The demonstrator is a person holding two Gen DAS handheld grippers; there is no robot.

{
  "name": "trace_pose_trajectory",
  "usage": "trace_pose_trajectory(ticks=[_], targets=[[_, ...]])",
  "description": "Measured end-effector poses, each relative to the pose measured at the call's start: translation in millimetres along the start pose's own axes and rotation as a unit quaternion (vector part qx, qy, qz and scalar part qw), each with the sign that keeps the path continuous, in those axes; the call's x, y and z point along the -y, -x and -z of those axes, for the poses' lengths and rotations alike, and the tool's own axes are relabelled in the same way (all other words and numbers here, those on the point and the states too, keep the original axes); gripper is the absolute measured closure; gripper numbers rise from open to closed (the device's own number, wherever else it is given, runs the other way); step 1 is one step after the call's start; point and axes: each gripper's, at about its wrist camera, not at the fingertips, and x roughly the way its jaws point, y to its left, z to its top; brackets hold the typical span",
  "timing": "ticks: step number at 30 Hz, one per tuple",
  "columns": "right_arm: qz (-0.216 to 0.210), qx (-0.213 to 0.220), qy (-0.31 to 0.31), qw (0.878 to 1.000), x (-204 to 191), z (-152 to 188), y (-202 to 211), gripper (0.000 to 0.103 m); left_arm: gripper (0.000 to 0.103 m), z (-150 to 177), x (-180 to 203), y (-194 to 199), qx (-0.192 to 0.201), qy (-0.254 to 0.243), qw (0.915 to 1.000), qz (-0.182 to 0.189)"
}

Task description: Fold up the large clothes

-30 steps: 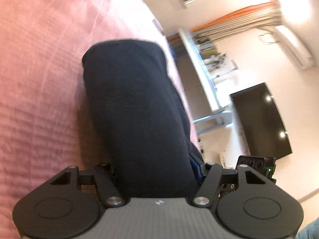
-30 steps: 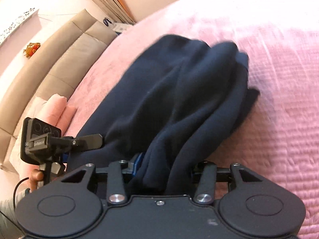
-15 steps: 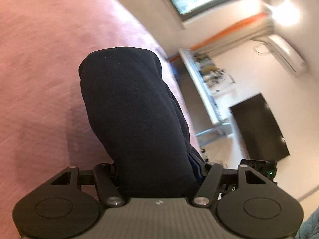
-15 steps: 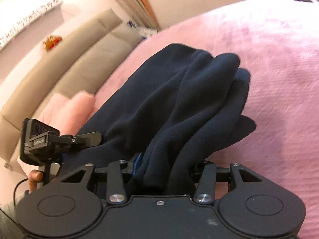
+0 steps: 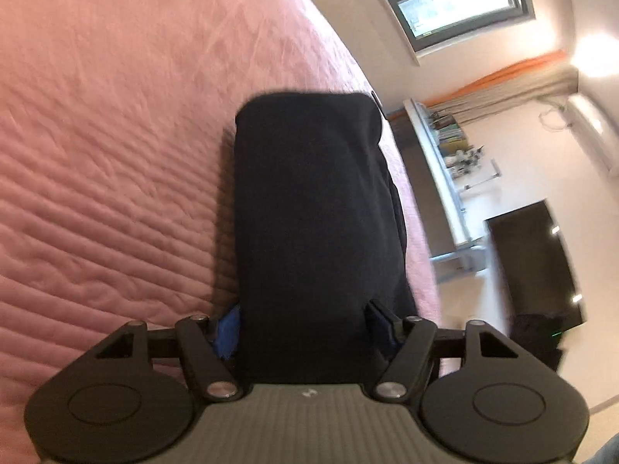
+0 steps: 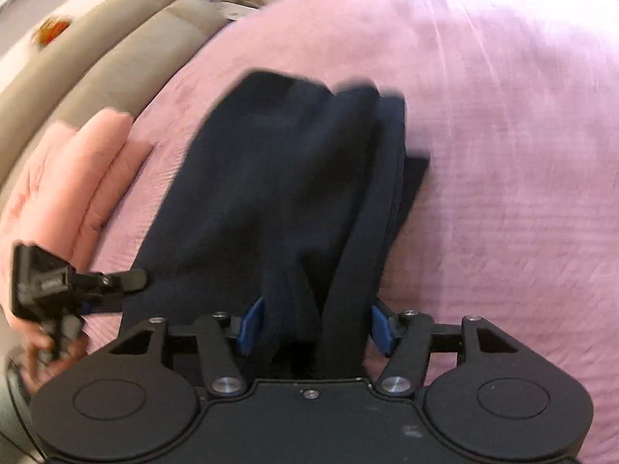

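A folded dark navy garment [image 5: 309, 212] lies lengthwise on the pink quilted bedspread [image 5: 96, 154]. Its near end sits between the jaws of my left gripper [image 5: 305, 321]. Those jaws are opening, and a blue pad [image 5: 228, 328] shows beside the cloth edge. In the right wrist view the same garment [image 6: 278, 178] shows several stacked folds. My right gripper [image 6: 315, 324] straddles its near end with jaws opening, and both blue pads [image 6: 381, 328] stand just off the cloth. The left gripper [image 6: 46, 290], held by a hand, is at the left edge.
A pink pillow [image 6: 69, 178] lies against the beige padded headboard [image 6: 96, 58] left of the garment. Beyond the bed's far edge stand a shelf desk [image 5: 445, 178], a dark TV [image 5: 534, 263] and a window [image 5: 456, 0]. Bare bedspread [image 6: 503, 154] spreads to the right.
Both grippers swept across the bed with the garment. The jaws have widened, so blue pads now show beside the cloth. The folds look flatter and more squared.
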Motion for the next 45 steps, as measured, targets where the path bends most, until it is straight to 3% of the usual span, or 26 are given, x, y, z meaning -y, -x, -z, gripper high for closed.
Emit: trace_pose_trajectory(ticks=[4,6,7,9,10,11,12,13,15,18,20,21,22,25,27,30,37,39,40,42,45], targets=[[0.011,0.055,0.074,0.996,-36,-27,24,0.032,0.035,-9,47,28,0.039,-0.073,0.9961,-0.029],[0.004,0.073,0.11,0.991,-54,-43,16,0.032,0.035,-10,69,34,0.053,-0.1,0.9934,-0.015],[0.0,0.079,0.137,0.987,-64,-50,6,0.038,0.031,-9,80,29,0.054,-0.113,0.9922,0.001],[-0.011,0.08,0.192,0.978,-82,-59,-21,0.063,0.025,-5,92,10,0.041,-0.132,0.9898,0.035],[-0.015,0.076,0.21,0.975,-86,-64,-40,0.084,0.027,0,95,-5,0.025,-0.139,0.9888,0.047],[-0.017,0.066,0.219,0.973,-86,-68,-59,0.091,0.031,5,95,-18,0.007,-0.143,0.988,0.058],[-0.017,0.051,0.221,0.974,-82,-70,-77,0.093,0.041,14,91,-32,-0.015,-0.142,0.9876,0.064],[-0.014,0.042,0.226,0.973,-75,-70,-90,0.103,0.047,24,89,-39,-0.019,-0.151,0.9867,0.057],[0.009,0.051,0.221,0.974,-53,-64,-93,0.103,0.054,45,89,-37,-0.017,-0.186,0.9808,0.056],[0.05,0.072,0.186,0.979,-19,-46,-67,0.103,0.058,69,84,-26,-0.022,-0.174,0.9824,0.064],[0.081,0.083,0.159,0.981,-5,-34,-48,0.103,0.06,83,85,-23,-0.021,-0.188,0.9809,0.046],[0.083,0.092,0.15,0.981,-8,-27,-36,0.101,0.06,91,87,-23,-0.018,-0.197,0.9796,0.033],[0.077,0.106,0.147,0.981,-16,-19,-23,0.092,0.06,96,90,-22,-0.01,-0.204,0.9786,0.02],[0.054,0.132,0.169,0.975,-60,8,2,0.091,0.06,100,96,-22,0.011,-0.196,0.9805,-0.001],[0.062,0.104,0.175,0.977,-80,25,-8,0.091,0.06,102,98,-23,0.016,-0.195,0.9805,-0.013],[0.109,0.055,0.159,0.98,-80,56,-23,0.094,0.061,102,98,-18,0.013,-0.177,0.9838,-0.025],[0.143,0.022,0.104,0.984,-71,103,11,0.094,0.059,114,113,-8,0.001,-0.169,0.9836,-0.063],[0.149,0.014,0.088,0.985,-78,106,25,0.093,0.052,122,121,1,0.007,-0.167,0.9818,-0.09],[0.152,0.008,0.079,0.985,-84,106,33,0.092,0.041,129,128,11,0.019,-0.164,0.9811,-0.101],[0.166,0.009,0.075,0.983,-101,111,50,0.087,0.022,143,145,29,0.054,-0.166,0.9748,-0.139],[0.187,0.047,0.094,0.977,-128,117,81,0.049,0.023,158,173,53,0.094,-0.181,0.9555,-0.213]])
